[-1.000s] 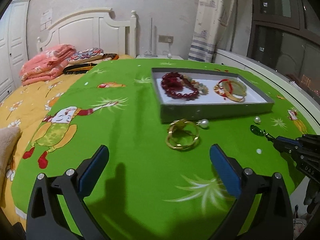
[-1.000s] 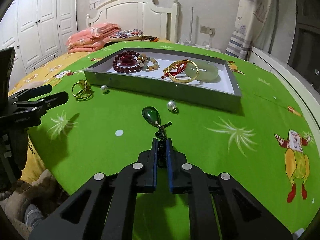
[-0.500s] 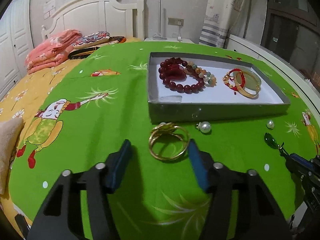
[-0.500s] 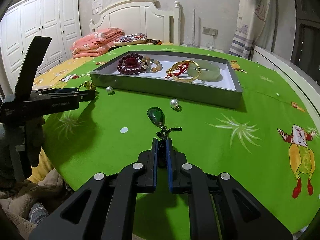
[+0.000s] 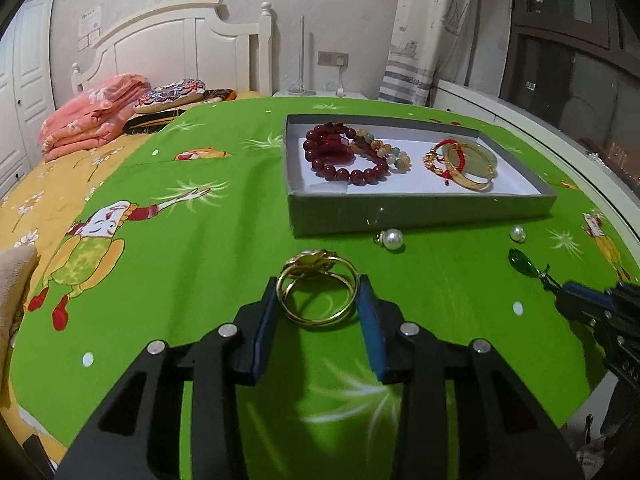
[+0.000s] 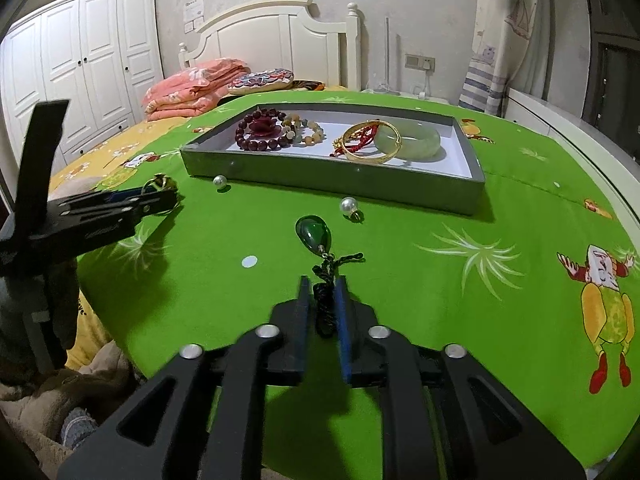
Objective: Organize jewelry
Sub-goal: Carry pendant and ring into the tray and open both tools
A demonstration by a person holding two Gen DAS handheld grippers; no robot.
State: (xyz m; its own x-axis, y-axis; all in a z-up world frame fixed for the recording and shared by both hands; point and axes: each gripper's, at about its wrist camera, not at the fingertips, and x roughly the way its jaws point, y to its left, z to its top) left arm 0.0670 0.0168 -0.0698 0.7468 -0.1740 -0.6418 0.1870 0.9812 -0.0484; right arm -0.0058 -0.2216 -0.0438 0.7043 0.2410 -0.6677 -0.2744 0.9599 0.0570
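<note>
A gold double bangle (image 5: 318, 296) lies on the green cloth, with my left gripper (image 5: 319, 300) shut on it, one blue pad touching each side. In the right wrist view the left gripper (image 6: 160, 196) sits at the left with the bangle (image 6: 160, 182) at its tip. My right gripper (image 6: 323, 292) is shut on the dark cord (image 6: 325, 308) of a green teardrop pendant (image 6: 313, 232), which rests on the cloth just ahead. The right gripper (image 5: 576, 300) and pendant (image 5: 522, 262) also show at the right of the left wrist view. A grey tray (image 5: 420, 212) (image 6: 332, 178) holds bead bracelets and bangles.
Two pearl pieces (image 5: 392, 239) (image 5: 517, 233) lie on the cloth in front of the tray; in the right wrist view these pearls (image 6: 219, 181) (image 6: 348, 204) flank the pendant. Folded pink bedding (image 5: 92, 112) and a white headboard (image 5: 180, 52) stand behind. The cloth's edge curves away at right.
My left gripper moved forward to the gold bangle and narrowed from wide open until its pads met it. The right gripper kept hold of the pendant's cord and barely moved.
</note>
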